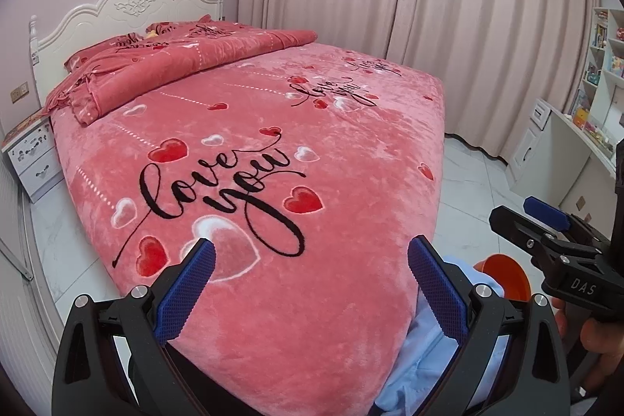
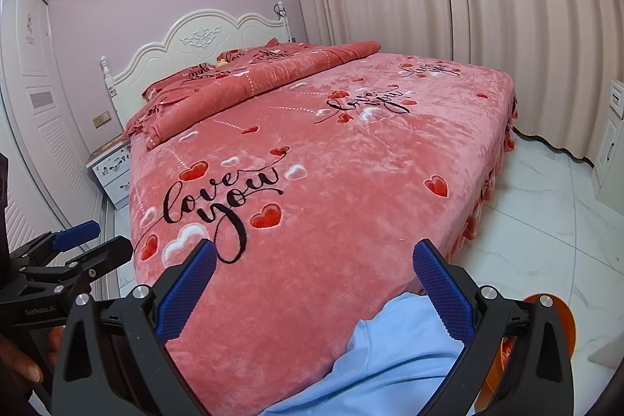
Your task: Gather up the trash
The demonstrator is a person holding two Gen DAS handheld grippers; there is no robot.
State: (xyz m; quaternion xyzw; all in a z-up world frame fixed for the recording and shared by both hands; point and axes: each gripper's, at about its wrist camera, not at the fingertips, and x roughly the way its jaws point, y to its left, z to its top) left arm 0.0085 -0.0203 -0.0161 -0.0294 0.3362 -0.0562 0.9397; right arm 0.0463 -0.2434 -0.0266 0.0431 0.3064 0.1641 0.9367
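Observation:
No trash shows on the bed in either view. My left gripper [image 1: 311,262] is open and empty above the near end of the pink "love you" bedspread [image 1: 273,127]. My right gripper [image 2: 314,264] is open and empty, also above the bedspread [image 2: 331,151]. The right gripper also shows at the right edge of the left wrist view [image 1: 534,221], and the left gripper at the left edge of the right wrist view [image 2: 89,240]. An orange bin [image 2: 565,322] stands on the floor at the bed's near right corner, mostly hidden; its rim shows in the left wrist view [image 1: 507,275].
A folded pink quilt [image 1: 175,65] and pillows lie by the white headboard [image 1: 128,6]. A white nightstand [image 1: 35,154] stands left of the bed. Curtains [image 1: 429,6] hang behind. A white desk with shelves [image 1: 585,112] stands right. Light-blue cloth [image 2: 390,357] is below the grippers.

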